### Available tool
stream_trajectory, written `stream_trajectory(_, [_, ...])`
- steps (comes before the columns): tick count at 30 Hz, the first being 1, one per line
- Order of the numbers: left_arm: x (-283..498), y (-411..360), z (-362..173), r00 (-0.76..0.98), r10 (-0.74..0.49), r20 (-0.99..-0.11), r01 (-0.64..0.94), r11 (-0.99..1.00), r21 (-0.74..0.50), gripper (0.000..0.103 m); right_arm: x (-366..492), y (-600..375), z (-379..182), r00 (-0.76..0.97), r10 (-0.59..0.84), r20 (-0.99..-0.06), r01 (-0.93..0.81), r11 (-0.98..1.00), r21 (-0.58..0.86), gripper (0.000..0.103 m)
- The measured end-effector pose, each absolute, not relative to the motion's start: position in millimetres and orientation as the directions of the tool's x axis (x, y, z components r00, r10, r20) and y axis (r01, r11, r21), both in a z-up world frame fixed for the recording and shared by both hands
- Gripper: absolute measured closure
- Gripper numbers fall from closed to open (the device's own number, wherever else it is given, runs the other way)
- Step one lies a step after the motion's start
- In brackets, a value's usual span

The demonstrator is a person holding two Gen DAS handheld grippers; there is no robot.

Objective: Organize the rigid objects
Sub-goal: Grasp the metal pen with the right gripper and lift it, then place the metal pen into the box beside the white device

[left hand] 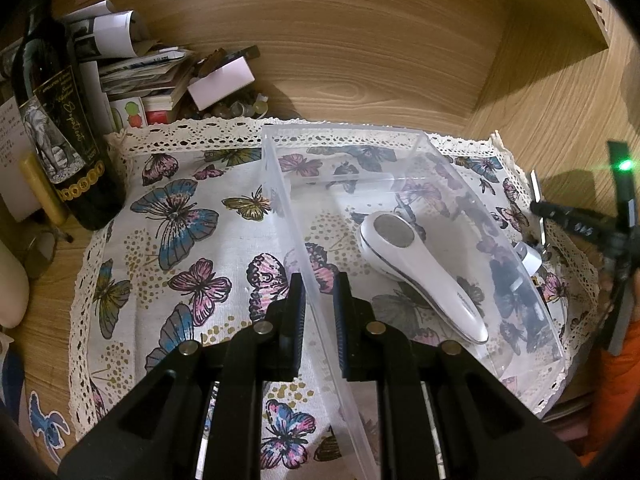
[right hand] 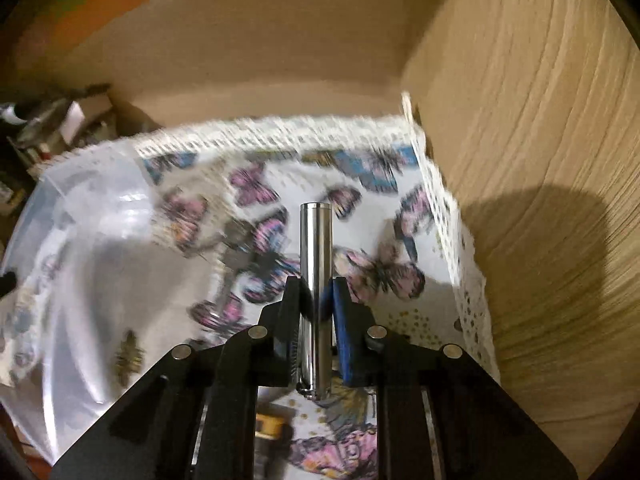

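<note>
A clear plastic box [left hand: 280,184] stands on the butterfly cloth [left hand: 172,216] with a white handheld device [left hand: 416,268] lying inside it. My left gripper [left hand: 320,280] straddles the box's near left wall, one finger on each side, closed on it. My right gripper [right hand: 316,284] is shut on a shiny metal cylinder [right hand: 316,248], held lengthwise above the cloth [right hand: 360,216], to the right of the clear box [right hand: 88,240]. The right wrist view is motion-blurred. The right gripper's body also shows at the right edge of the left wrist view [left hand: 616,232].
A dark wine bottle [left hand: 60,132] and a pile of papers and small boxes [left hand: 160,72] stand at the back left. Wooden walls [right hand: 540,160] close in the back and right. A small white plug-like item [left hand: 528,256] lies right of the box.
</note>
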State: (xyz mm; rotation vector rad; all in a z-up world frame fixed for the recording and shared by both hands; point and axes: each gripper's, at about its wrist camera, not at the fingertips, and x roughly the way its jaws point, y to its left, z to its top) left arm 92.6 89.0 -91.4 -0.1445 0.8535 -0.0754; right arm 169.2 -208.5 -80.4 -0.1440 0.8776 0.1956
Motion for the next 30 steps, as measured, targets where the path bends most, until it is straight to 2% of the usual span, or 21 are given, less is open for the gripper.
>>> stream_trajectory(10, [92,89,-91,0.66,-0.125,-0.741,0.007,0.987,-0.161,0.089,140,-172,-19,0.703,0.251,-0.666,-0.359,0.933,-0.028,0.089])
stream_trajectory(18, [92,89,-89,0.663,-0.125,-0.738,0.009,0.987,-0.159,0.089,113,-124,-5,0.686,0.375,-0.623,-0.488,0.873,-0.012,0.089])
stream_trajectory(24, [92,88,-89,0.663,-0.125,-0.738,0.008,0.987,-0.16,0.089,100,-98,-10,0.636,0.449,-0.627,-0.573,0.82,0.006,0.089])
stream_trajectory(30, [91,88,-88,0.666,-0.131,-0.734,0.01,0.986,-0.167,0.089,109,-79,-37,0.563,0.444,-0.698,-0.601,0.799,0.023,0.089])
